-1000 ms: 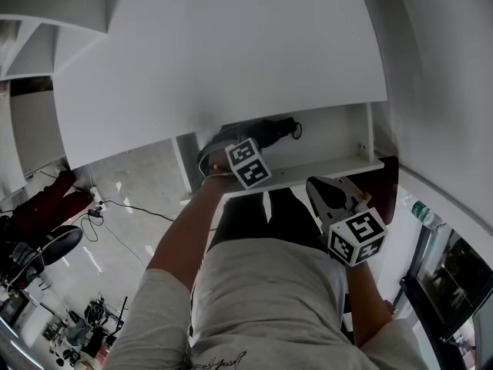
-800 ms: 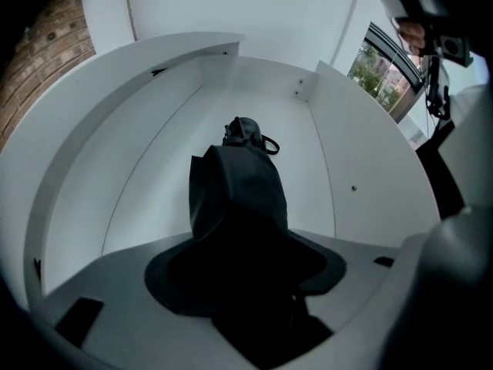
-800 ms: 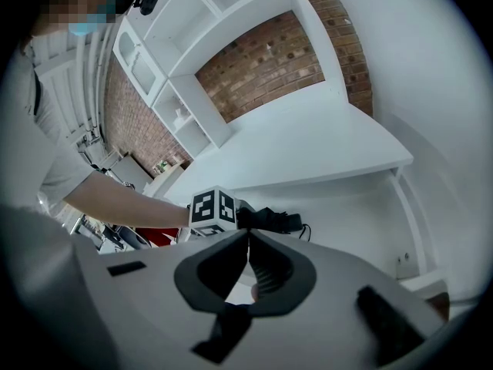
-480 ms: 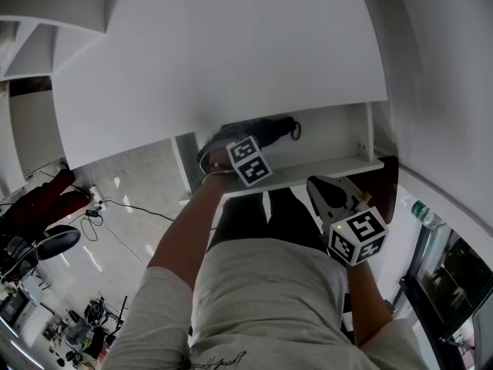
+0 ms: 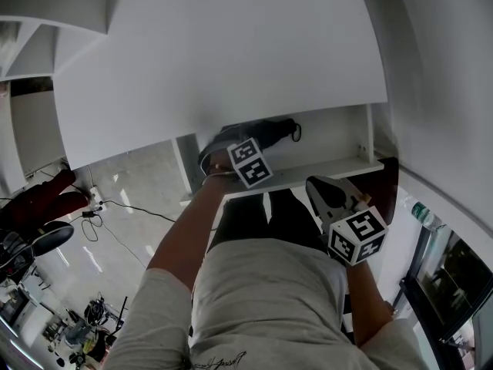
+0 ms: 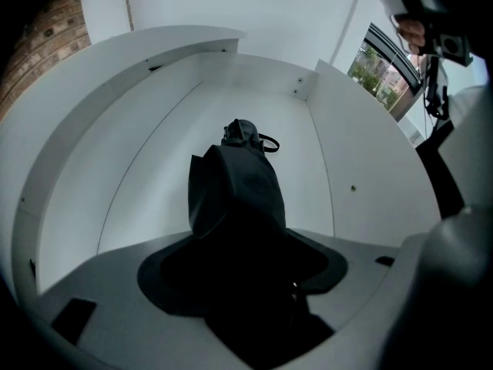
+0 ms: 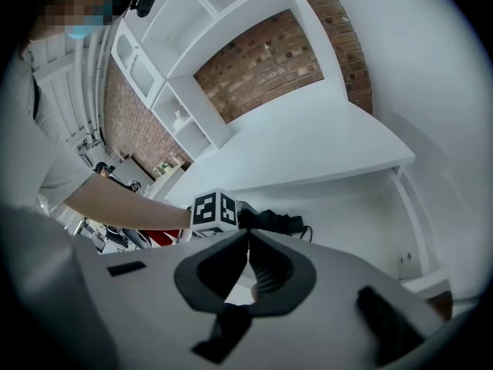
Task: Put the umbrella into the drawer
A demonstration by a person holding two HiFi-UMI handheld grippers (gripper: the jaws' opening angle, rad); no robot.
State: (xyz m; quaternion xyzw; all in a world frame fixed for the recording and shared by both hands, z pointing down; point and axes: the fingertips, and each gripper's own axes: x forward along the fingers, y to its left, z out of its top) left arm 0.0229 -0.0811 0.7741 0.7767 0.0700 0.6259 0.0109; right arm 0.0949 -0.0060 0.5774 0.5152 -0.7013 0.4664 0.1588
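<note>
A black folded umbrella point(image 5: 266, 132) lies in the open white drawer point(image 5: 339, 166) under the desk top. My left gripper point(image 5: 233, 151) reaches into the drawer and is shut on the umbrella's near end. In the left gripper view the umbrella point(image 6: 235, 187) runs from between the jaws toward the drawer's back wall point(image 6: 262, 79), its strap loop point(image 6: 269, 142) at the far tip. My right gripper point(image 5: 317, 186) hangs outside the drawer's front, to the right, shut with nothing in it. The right gripper point(image 7: 248, 236) looks at the left gripper's marker cube point(image 7: 214, 209) and the umbrella point(image 7: 279, 222).
The white desk top point(image 5: 216, 60) overhangs the back of the drawer. The person's legs point(image 5: 266, 214) stand close to the drawer front. Cables point(image 5: 115, 206) and a chair point(image 5: 38, 241) are on the floor at left. White shelves point(image 7: 185, 83) and a brick wall point(image 7: 266, 60) rise behind.
</note>
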